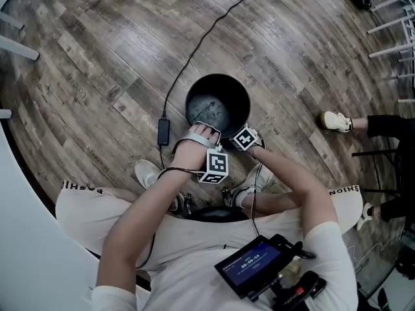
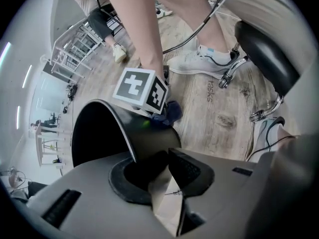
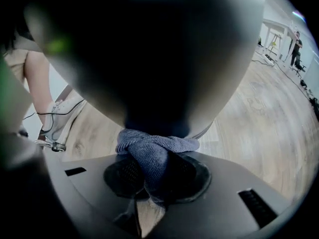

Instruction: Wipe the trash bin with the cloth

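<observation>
The left hand-held gripper (image 2: 162, 163) clamps the trash bin (image 2: 144, 133) at its rim while the right hand-held gripper (image 3: 154, 171) presses its pinched cloth (image 3: 149, 151) to the outer wall, so wiping seems underway and next calls for steady sliding strokes.

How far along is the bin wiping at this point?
Done: the left hand-held gripper clamps the trash bin rim, steadying it, and the right hand-held gripper grips the blue cloth. In hand: the cloth sits against the bin's outer wall on the person's side. Left: most of the wiping, probably; no cleaned patch is visible, and the inside bottom looks smudged.
</observation>
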A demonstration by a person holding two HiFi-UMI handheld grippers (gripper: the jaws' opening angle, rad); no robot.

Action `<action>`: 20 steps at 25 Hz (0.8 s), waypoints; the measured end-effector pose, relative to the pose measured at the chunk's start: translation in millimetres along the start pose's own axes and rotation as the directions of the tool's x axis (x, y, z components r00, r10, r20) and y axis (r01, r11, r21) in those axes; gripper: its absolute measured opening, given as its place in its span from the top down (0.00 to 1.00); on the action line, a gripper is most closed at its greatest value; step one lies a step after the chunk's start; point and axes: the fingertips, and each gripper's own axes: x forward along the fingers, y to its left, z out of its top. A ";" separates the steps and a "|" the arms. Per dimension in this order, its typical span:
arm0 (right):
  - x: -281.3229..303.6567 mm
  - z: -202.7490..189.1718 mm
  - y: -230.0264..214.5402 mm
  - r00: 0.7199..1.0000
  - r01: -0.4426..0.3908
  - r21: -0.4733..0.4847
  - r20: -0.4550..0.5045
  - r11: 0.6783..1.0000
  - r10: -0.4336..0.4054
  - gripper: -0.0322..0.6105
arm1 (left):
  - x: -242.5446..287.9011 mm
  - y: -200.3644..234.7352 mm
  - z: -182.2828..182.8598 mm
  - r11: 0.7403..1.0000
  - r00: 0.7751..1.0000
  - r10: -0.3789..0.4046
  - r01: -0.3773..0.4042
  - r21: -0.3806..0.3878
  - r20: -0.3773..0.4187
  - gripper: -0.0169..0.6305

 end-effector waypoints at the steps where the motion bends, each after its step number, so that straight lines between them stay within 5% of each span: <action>1: 7.2 -2.9 -1.2 1.000 0.002 0.006 -0.003 1.000 -0.002 0.79 | 0.6 0.2 0.5 1.000 1.000 -0.002 0.002 -0.001 0.004 0.80; 10: 6.0 -9.1 -3.4 1.000 0.014 0.066 -0.029 0.998 -0.012 0.79 | 6.0 0.9 3.1 0.999 1.000 -0.021 0.021 -0.035 -0.002 0.80; 20: -93.8 0.7 21.1 0.999 -0.040 0.109 0.014 0.993 0.039 0.79 | 0.7 3.4 -3.8 0.995 1.000 -0.016 0.015 -0.096 -0.005 0.73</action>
